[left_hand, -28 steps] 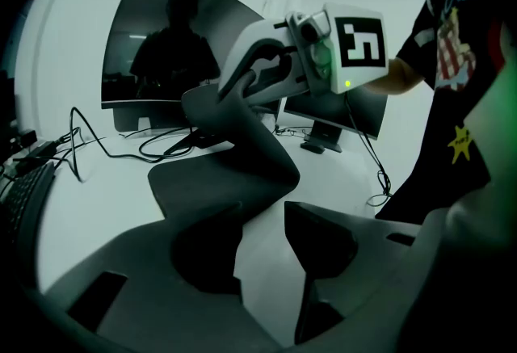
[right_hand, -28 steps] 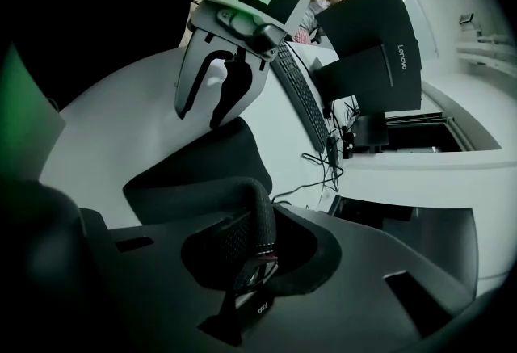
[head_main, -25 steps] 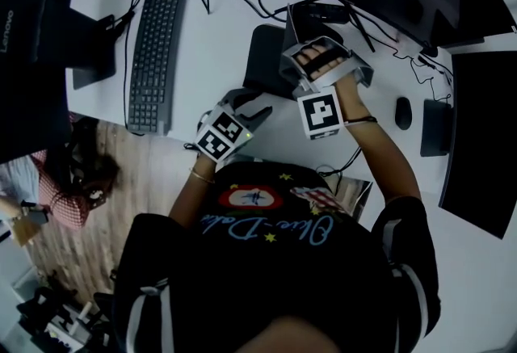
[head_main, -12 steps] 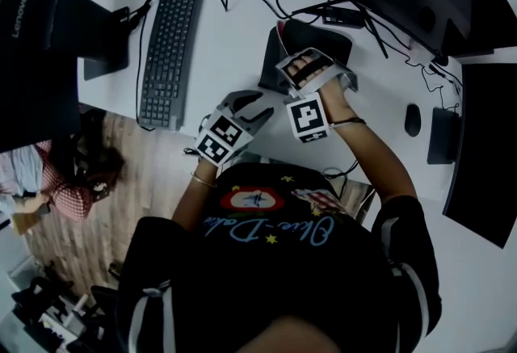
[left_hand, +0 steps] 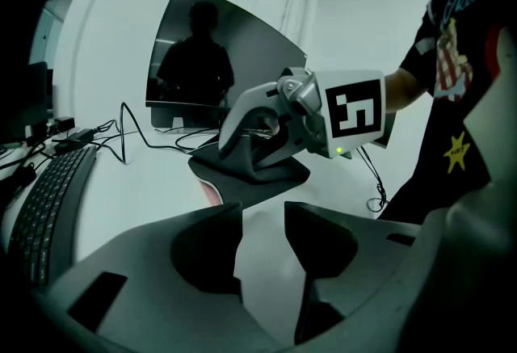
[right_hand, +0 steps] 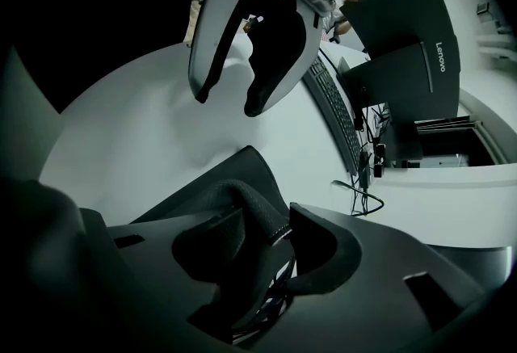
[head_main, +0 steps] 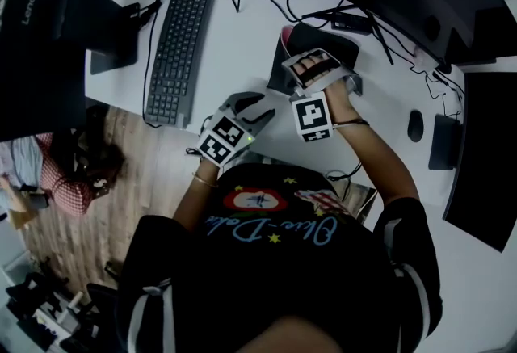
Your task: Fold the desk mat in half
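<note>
Right gripper view: the desk mat (right_hand: 230,178) points its folded edge away between the just-opened jaws of the right tool (right_hand: 265,218). The left tool (left_hand: 262,214) gapes empty over bare desk (left_hand: 137,182).

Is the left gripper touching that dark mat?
Apart. In the left gripper view, the left gripper holds its open jaws over bare desk, and the mat lies farther ahead, with a strip of desk between them.
</note>
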### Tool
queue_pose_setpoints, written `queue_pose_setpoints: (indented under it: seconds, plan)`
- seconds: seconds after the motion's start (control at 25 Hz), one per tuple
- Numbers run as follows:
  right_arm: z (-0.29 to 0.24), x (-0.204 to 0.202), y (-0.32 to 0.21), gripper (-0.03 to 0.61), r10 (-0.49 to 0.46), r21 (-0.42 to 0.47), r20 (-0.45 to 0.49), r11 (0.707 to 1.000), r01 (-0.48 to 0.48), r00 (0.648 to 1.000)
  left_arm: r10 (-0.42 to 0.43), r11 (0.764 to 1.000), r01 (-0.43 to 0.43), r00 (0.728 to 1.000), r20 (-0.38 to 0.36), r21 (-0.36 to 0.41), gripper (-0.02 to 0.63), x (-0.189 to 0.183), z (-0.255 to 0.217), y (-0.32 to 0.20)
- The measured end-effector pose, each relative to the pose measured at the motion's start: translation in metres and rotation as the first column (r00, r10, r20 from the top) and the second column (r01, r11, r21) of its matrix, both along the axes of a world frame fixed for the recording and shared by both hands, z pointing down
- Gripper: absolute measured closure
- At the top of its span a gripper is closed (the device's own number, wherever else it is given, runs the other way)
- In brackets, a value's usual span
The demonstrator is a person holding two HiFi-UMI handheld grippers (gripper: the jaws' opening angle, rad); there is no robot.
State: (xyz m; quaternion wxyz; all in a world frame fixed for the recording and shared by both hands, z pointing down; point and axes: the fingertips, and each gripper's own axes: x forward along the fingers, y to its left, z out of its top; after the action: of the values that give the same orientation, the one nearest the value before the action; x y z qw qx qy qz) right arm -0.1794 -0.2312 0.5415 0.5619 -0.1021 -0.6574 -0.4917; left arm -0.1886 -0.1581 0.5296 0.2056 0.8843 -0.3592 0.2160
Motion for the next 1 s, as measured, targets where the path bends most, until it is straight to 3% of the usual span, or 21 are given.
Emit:
queue_pose_setpoints:
  seconds: [0.16,0.28,0.4,0.52,0.6,0.68,0.76,0.88,1.0]
  plan:
    - [-0.006,-0.004,-0.002,0.407,0.027,0.004,0.03,1.0,-0.027,0.999,0.002,1.0,-0.002,1.0,-0.003,0.005,0.454,-0.002,-0.001,0.001]
    - [-0.017,-0.011,-0.003,0.367,0.107,-0.054,0.118,0.993,-0.101,0.987,0.005,1.0,-0.005,1.0,-0.002,0.008,0.454,-0.005,-0.002,0.003]
    - [-0.021,-0.009,-0.007,0.365,0.169,-0.075,0.154,0.984,-0.159,0.974,0.004,1.0,-0.004,1.0,-0.006,0.015,0.454,-0.009,-0.003,0.004]
    - [-0.027,-0.007,-0.01,0.365,0.273,-0.13,0.225,0.96,-0.249,0.935,0.001,1.0,0.0,1.0,-0.017,0.03,0.454,-0.015,-0.008,0.003]
    - [-0.037,-0.007,-0.01,0.365,0.362,-0.202,0.302,0.929,-0.312,0.882,-0.004,0.999,0.006,0.999,-0.032,0.042,0.454,-0.019,-0.013,0.0]
    - [-0.051,-0.006,-0.011,0.365,0.465,-0.297,0.395,0.881,-0.369,0.792,-0.008,0.998,0.011,0.998,-0.056,0.054,0.457,-0.022,-0.018,-0.003]
    - [-0.065,-0.005,-0.011,0.367,0.579,-0.414,0.47,0.811,-0.413,0.666,-0.009,0.998,0.015,0.996,-0.088,0.065,0.463,-0.025,-0.026,-0.008]
    - [-0.084,0.003,-0.01,0.389,0.725,-0.59,0.527,0.688,-0.423,0.443,0.001,0.996,0.012,0.99,-0.144,0.086,0.491,-0.026,-0.039,-0.015]
    - [-0.106,0.015,-0.007,0.492,0.822,-0.747,0.54,0.568,-0.346,0.182,0.024,0.99,0.005,0.978,-0.206,0.142,0.525,-0.021,-0.062,-0.023]
